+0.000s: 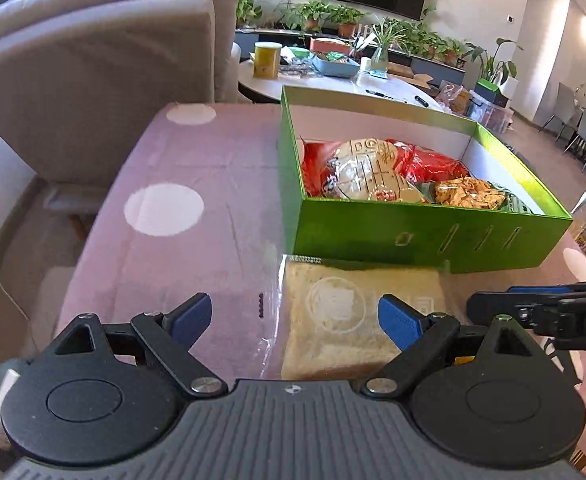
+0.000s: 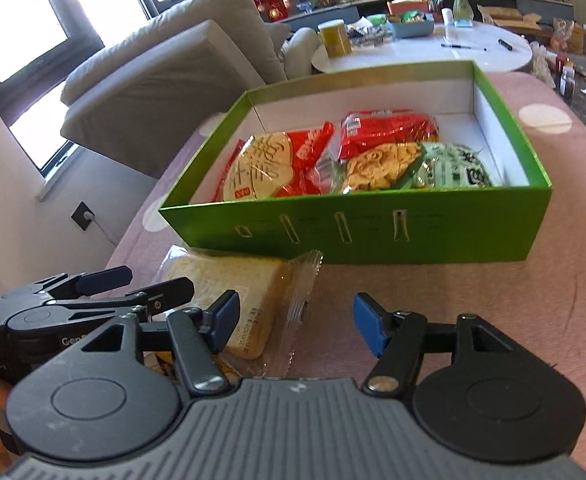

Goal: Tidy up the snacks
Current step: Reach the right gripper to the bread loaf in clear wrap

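**Wrapped bread slice lies in front of the green snack box, both grippers released**

Little writing can be read: the right wrist view shows "Gen" in white on the black body of the left gripper [image 2: 141, 284] at the left edge, and large Chinese characters, which I cannot read, on the round pale cracker pack [image 2: 259, 170]. The fine print along the edge of the bread wrapper is too small to make out.

The open green cardboard box with a white inside [image 1: 413, 236] fills the centre right of the left wrist view. In it lie the round cracker pack in red wrapping [image 1: 367, 172], another red snack bag [image 2: 389, 128] behind it, a pack of golden fried strips [image 1: 469, 194] and a green-and-white printed bag [image 2: 453, 168] toward the right.

The slice of bread in a clear plastic wrapper [image 1: 357, 316] lies flat on the pink tablecloth with white dots [image 1: 197, 208], just in front of the box's near wall.

The left gripper [image 1: 295, 320] hangs low over the bread, its blue-padded jaws spread wide and gripping nothing. The right gripper [image 2: 295, 320] is also spread apart and empty, with the wrapper's right edge between its fingers.
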